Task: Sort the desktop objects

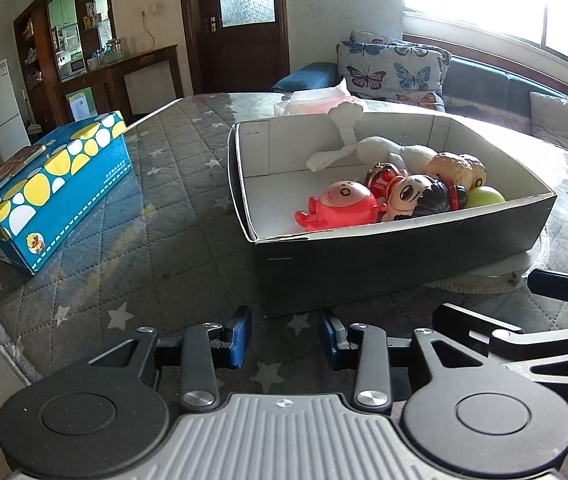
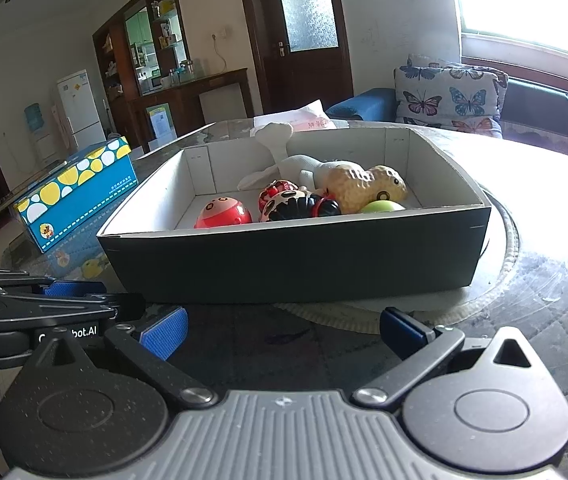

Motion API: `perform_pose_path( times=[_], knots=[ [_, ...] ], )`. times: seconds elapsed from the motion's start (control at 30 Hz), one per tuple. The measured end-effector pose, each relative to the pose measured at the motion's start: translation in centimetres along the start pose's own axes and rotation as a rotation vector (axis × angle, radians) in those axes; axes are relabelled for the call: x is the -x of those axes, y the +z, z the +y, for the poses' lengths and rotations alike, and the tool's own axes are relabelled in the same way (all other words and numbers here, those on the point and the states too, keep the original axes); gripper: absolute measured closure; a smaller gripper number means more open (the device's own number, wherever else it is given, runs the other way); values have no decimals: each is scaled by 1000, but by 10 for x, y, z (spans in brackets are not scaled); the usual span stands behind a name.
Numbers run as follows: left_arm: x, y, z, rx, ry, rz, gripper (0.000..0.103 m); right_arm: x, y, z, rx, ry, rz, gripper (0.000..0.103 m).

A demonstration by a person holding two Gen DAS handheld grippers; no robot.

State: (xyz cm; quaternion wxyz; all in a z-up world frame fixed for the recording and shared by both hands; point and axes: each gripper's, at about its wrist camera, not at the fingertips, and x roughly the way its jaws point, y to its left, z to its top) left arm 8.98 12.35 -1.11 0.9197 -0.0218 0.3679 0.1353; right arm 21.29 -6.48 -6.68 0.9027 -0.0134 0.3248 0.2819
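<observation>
A dark open box with a white inside stands on the quilted table. Inside lie a red round toy, a black-haired doll, a tan peanut toy, a green ball and a white plush. My left gripper hovers in front of the box's near corner, open and empty. My right gripper sits before the box's near wall, open wide with nothing between its pads. The left gripper shows at the right wrist view's left edge.
A blue carton with yellow and white spots lies on the table to the left of the box. A pink-white bag rests behind the box. A round mat pokes out under it. Sofa cushions lie beyond.
</observation>
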Motion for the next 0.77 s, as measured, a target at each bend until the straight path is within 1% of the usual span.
perform_pose_path(
  times=[0.47,0.6,0.77],
  knots=[
    [-1,2,-2,3,-11,1,64,0,1,-3,-6,0,-4,0],
    [1,3,-2,11,-22,-6,66,1,1,-4,-8,0,-12,0],
    [2,3,-4,-1,-13,-11,66,1,2,-4,-6,-2,-14,0]
  ],
)
